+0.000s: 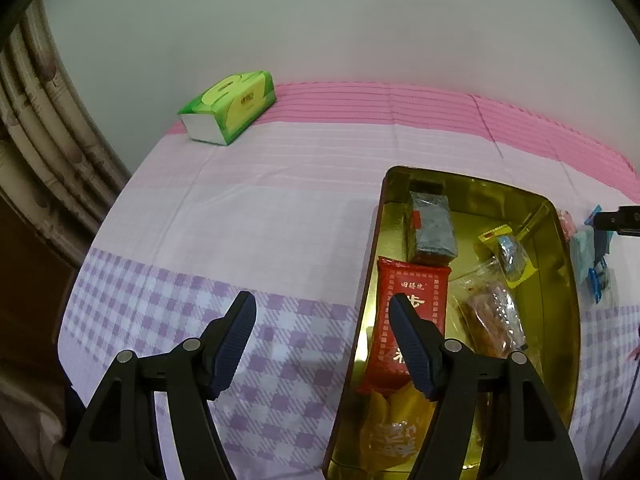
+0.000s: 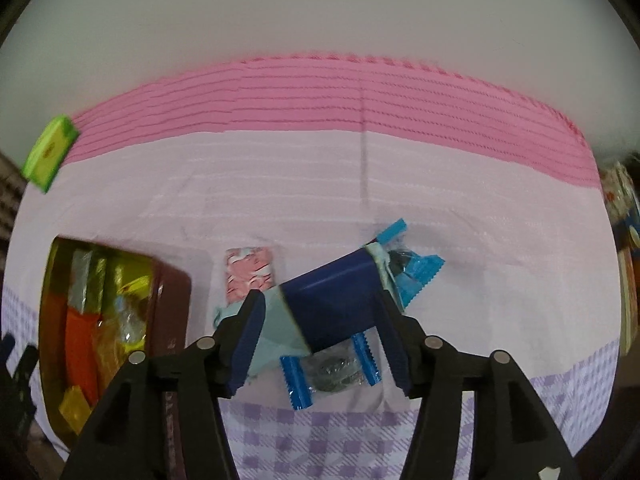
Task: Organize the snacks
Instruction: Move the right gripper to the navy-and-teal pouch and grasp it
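A gold tin (image 1: 370, 264) with maroon outer walls (image 2: 172, 300) holds a red packet (image 1: 416, 292), a grey packet (image 1: 432, 228), a small yellow packet (image 1: 508, 252) and a clear-wrapped brown pastry (image 1: 492, 316). My left gripper (image 1: 322, 302) is open and empty. One finger is over the red packet, the other over the cloth. My right gripper (image 2: 318, 298) is open right of the tin, with a navy and teal packet (image 2: 336, 304) between its fingers. That packet lies on blue-wrapped snacks (image 2: 332, 372). A pink packet (image 2: 250, 272) lies beside them.
A green tissue pack (image 1: 230, 108) sits at the far left corner of the pink and purple checked cloth (image 1: 280, 208). A white wall runs behind the table. Colourful items crowd the right edge (image 2: 624, 248) in the right wrist view.
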A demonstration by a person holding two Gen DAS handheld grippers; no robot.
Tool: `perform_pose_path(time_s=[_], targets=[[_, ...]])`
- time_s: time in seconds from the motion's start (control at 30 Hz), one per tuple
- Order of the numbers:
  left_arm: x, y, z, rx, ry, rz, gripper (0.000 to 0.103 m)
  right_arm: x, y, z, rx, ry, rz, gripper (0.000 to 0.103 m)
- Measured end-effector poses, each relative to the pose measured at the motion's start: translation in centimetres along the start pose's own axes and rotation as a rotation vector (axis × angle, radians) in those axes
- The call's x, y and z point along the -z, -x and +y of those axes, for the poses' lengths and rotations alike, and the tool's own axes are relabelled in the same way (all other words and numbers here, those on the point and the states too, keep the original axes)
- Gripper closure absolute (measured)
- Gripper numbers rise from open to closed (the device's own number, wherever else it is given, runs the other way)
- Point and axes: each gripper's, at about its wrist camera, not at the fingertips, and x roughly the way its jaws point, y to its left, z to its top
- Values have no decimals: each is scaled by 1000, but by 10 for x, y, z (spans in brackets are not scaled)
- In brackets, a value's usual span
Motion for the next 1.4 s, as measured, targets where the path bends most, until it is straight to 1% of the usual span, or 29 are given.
perform_pose_path(time_s=[0.1, 0.27, 0.33, 0.4, 0.5, 0.77, 0.9, 0.97, 1.17, 1.23, 1.3, 1.33, 1.4], targets=[[0, 0, 3, 3, 7, 2, 33, -8, -9, 4, 63, -26, 34, 47], [0, -2, 5, 12, 8, 8, 33, -21, -19, 18, 121, -39, 60, 45], [0, -3, 6, 13, 7, 9, 33, -23, -19, 24, 133, -33, 62, 42], [0, -3, 6, 13, 8, 9, 33, -24, -21, 33, 164, -15, 62, 39], [0, -2, 6, 12, 8, 8, 32, -22, -29, 28, 183, 10, 71, 39], [1, -6, 5, 29, 20, 22, 32, -5, -25, 23, 162, 40, 69, 39], [1, -6, 4, 29, 18, 21, 32, 10, -28, 21, 120, 61, 97, 39], [1, -6, 3, 28, 16, 22, 32, 19, -28, 20, 101, 80, 93, 39], [1, -5, 2, 27, 10, 22, 32, 33, -20, 16, 75, 105, 101, 38], [1, -5, 2, 27, 9, 21, 32, 34, -17, 14, 61, 105, 90, 38], [1, -5, 2, 28, 10, 23, 32, 33, -13, 17, 89, 110, 60, 38], [1, -5, 2, 27, 9, 23, 32, 32, -11, 19, 81, 104, 47, 36], [2, -5, 2, 26, 9, 22, 32, 26, -9, 23, 40, 86, 33, 36]])
